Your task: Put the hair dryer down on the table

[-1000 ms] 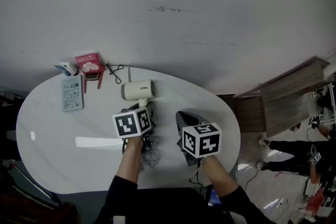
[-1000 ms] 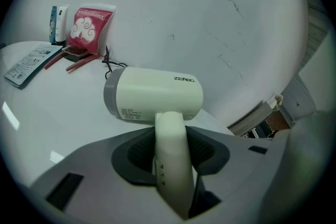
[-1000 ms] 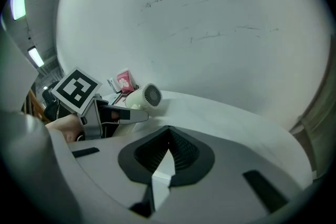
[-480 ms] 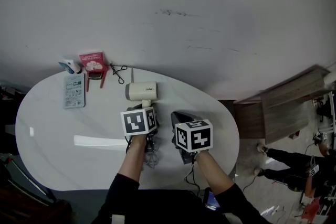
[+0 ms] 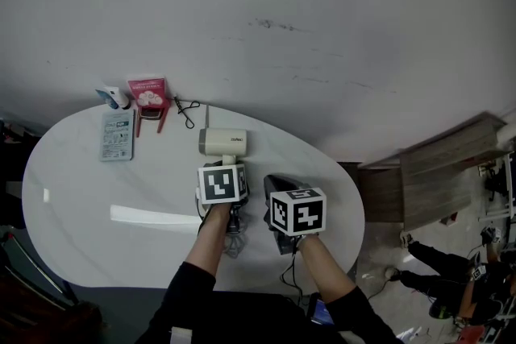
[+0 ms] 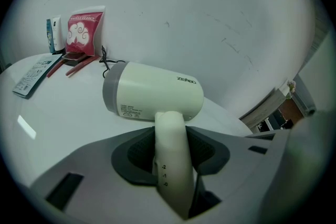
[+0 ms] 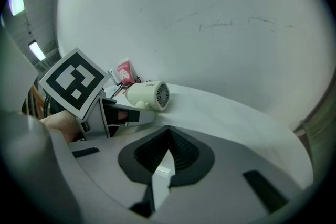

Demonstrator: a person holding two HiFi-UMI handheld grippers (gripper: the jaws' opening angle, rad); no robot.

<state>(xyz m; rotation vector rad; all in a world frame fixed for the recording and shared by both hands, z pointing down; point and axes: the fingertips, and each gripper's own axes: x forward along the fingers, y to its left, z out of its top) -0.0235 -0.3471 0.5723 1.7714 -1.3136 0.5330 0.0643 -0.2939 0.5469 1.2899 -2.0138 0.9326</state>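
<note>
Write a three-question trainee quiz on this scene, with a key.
1. True or false: the right gripper holds the dryer.
2. The left gripper grips the dryer by its: A barrel; B handle; C cord.
3. Fill in: the red packet stands at the table's far edge, against the ____.

Key: 1 false, it is in the left gripper; 2 B; 3 wall.
</note>
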